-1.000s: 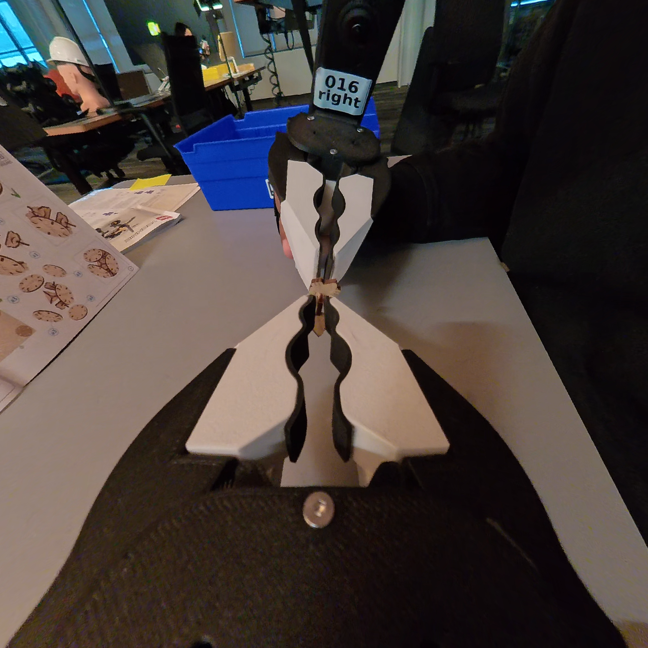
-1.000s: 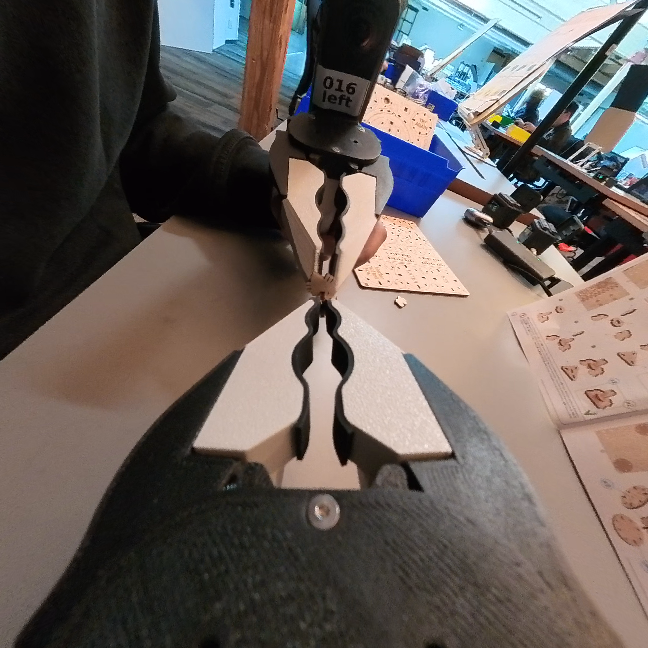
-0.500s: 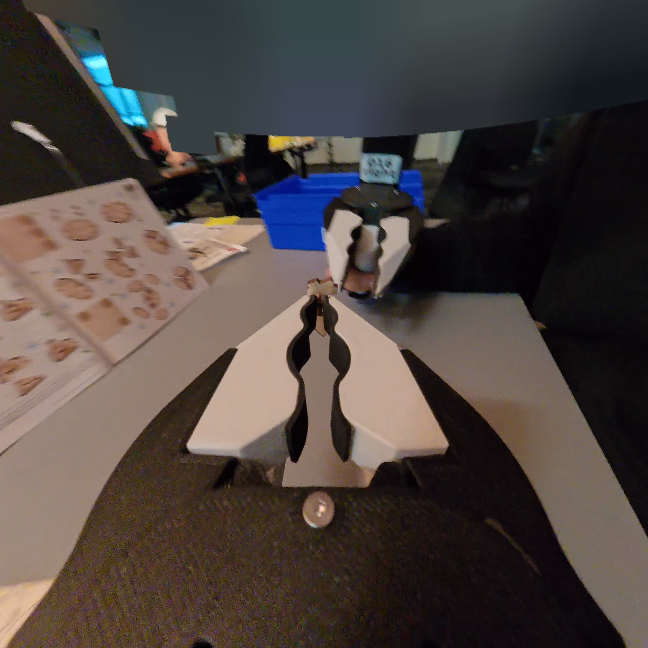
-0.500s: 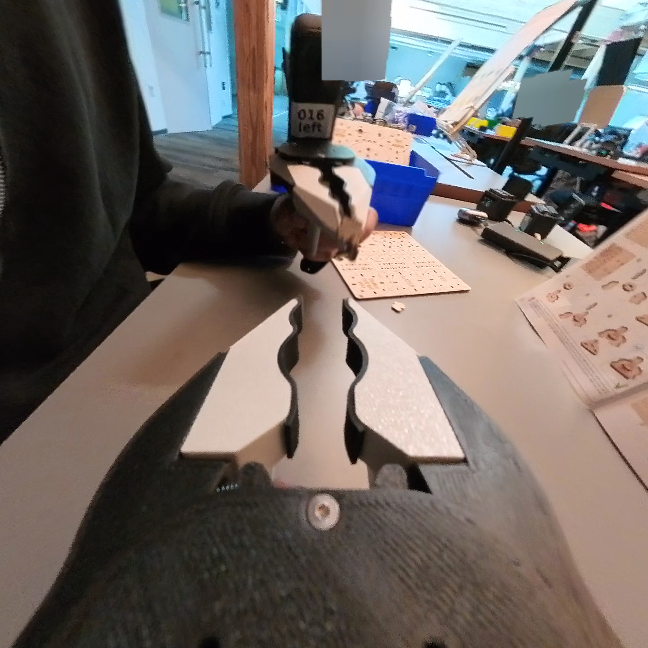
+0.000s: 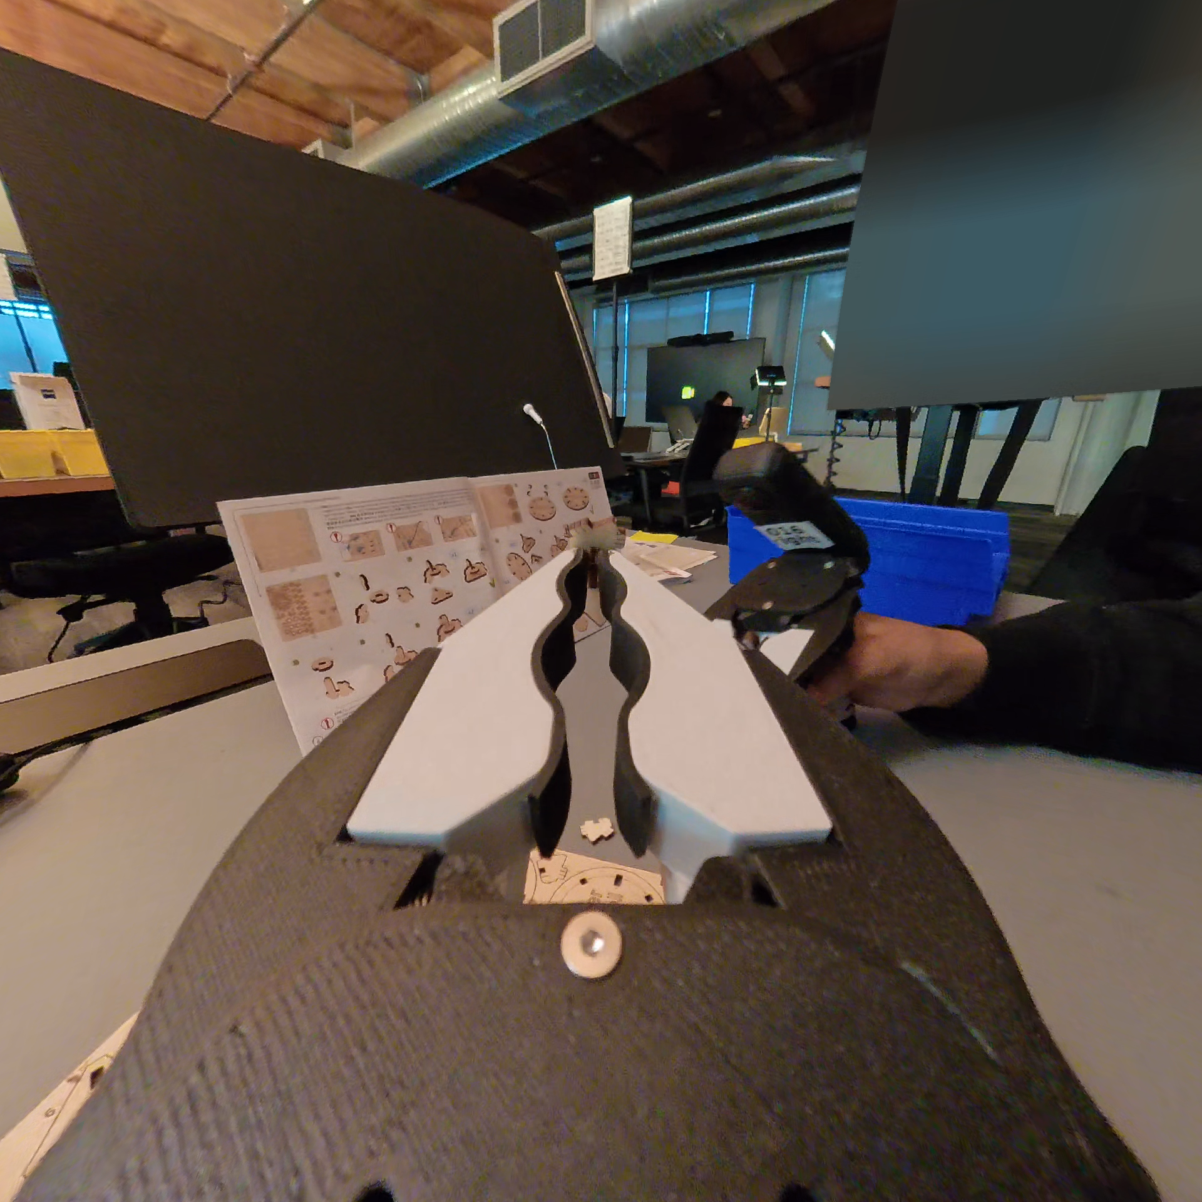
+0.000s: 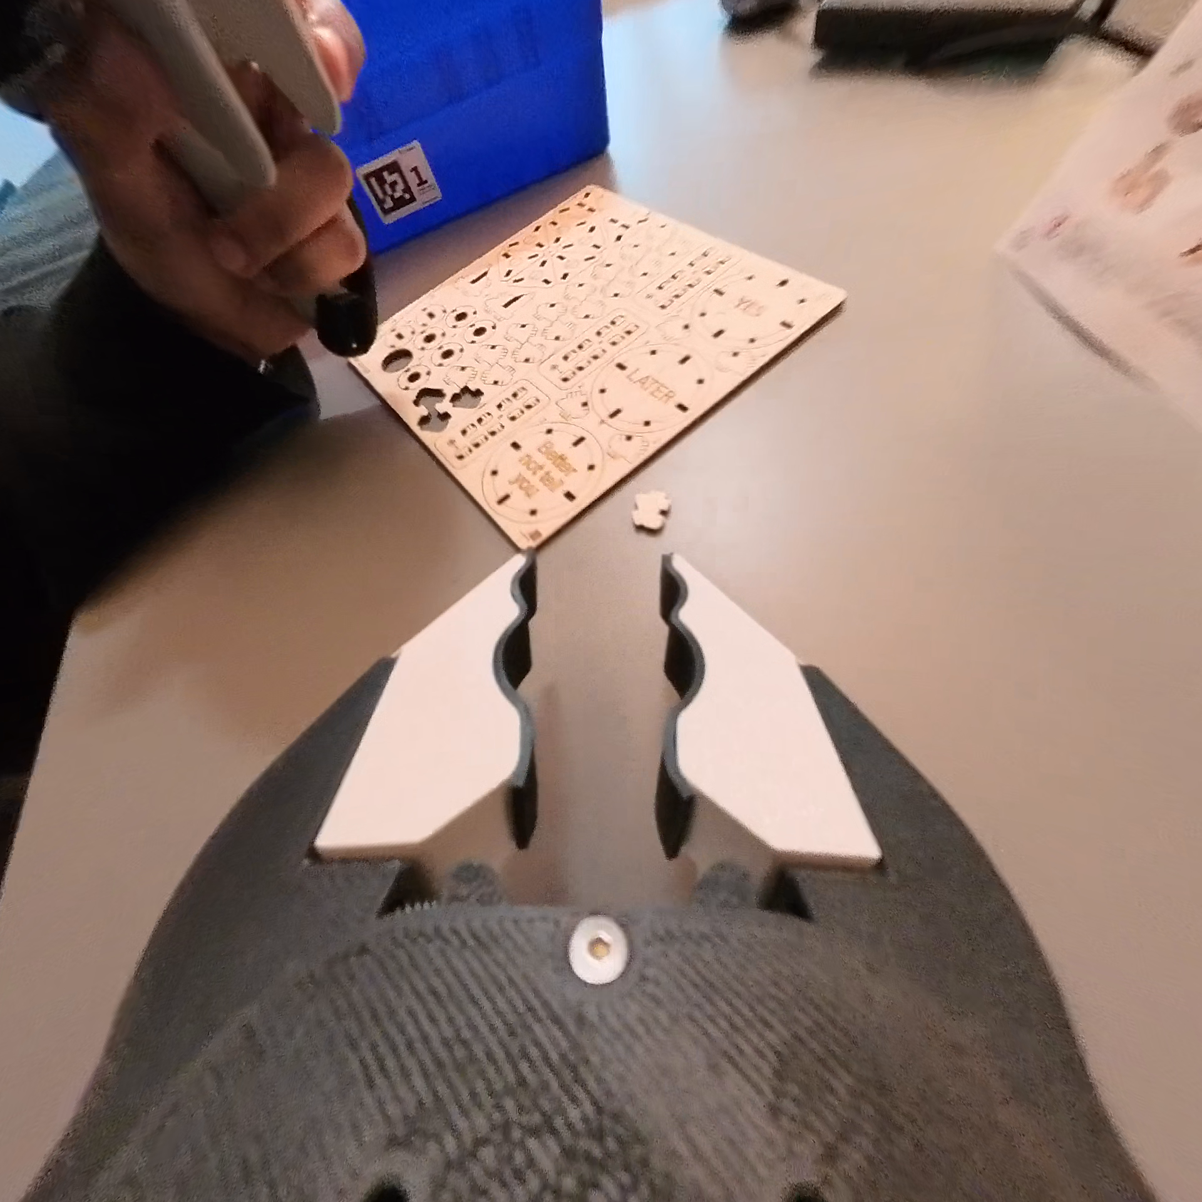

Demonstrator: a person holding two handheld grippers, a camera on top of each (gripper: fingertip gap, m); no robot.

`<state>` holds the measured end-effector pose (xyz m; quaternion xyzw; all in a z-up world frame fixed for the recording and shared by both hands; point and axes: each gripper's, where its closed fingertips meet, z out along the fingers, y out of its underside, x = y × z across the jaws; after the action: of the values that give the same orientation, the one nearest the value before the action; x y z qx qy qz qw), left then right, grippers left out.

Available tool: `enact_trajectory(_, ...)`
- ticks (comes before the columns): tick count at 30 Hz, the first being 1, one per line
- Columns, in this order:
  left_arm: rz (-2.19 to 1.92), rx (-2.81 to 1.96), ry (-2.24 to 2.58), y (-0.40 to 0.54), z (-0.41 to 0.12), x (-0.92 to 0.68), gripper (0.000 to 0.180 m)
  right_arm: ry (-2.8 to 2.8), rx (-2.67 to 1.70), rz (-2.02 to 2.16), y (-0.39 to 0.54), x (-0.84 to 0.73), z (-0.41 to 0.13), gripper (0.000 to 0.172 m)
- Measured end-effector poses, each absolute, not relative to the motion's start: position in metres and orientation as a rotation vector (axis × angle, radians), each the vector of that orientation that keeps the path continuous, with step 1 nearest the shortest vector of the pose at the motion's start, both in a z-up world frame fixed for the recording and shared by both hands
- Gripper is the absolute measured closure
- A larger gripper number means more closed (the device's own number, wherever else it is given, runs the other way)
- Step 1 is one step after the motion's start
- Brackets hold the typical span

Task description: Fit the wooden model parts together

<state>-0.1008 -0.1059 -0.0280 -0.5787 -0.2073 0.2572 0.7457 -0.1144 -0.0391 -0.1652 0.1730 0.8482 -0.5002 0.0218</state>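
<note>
My left gripper (image 5: 593,558) is shut on a small wooden model part (image 5: 595,540), a thin piece with a cross piece on top, and holds it up above the table. My right gripper (image 6: 598,562) is open and empty, low over the grey table (image 6: 910,520). A small loose wooden piece (image 6: 652,508) lies just beyond its right fingertip. The laser-cut wooden sheet (image 6: 598,351) lies ahead to the left. The right gripper's black body (image 5: 800,585) shows in the left wrist view, its fingers pointing down. The loose piece (image 5: 597,829) and the sheet (image 5: 592,881) show below my left fingers.
An open instruction booklet (image 5: 390,585) stands propped on the table. A blue bin (image 5: 923,559) (image 6: 475,84) sits at the far edge. The hand holding the left gripper (image 6: 247,214) hangs over the sheet's left corner. A dark panel (image 5: 293,325) stands behind. Spacing between my two grippers at the tips: around 15 cm.
The right gripper let go of the wooden part, opened and dropped away towards the table near the loose piece. The left gripper kept the part and tilted upward with it.
</note>
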Motion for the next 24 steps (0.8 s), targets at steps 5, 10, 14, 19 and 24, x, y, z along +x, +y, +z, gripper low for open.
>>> enact_trajectory(5,0.570,-1.258,-0.442,-0.105,-0.025,-0.098,0.180,2.707,0.609,-1.508,-0.064,-0.135,-0.173,0.138)
enact_trajectory(10,0.561,-1.228,-0.432,-0.107,-0.020,-0.095,0.180,2.755,0.615,-1.408,-0.078,-0.139,-0.184,0.136)
enact_trajectory(14,0.558,-1.215,-0.426,-0.108,-0.018,-0.094,0.180,2.782,0.491,-1.325,-0.082,-0.125,-0.191,0.143)
enact_trajectory(19,0.550,-1.206,-0.421,-0.108,-0.016,-0.092,0.180,2.648,0.340,-1.225,-0.058,-0.071,-0.193,0.167)
enact_trajectory(24,0.534,-1.206,-0.413,-0.106,-0.016,-0.091,0.180,2.492,0.354,-1.279,-0.013,-0.025,-0.178,0.166)
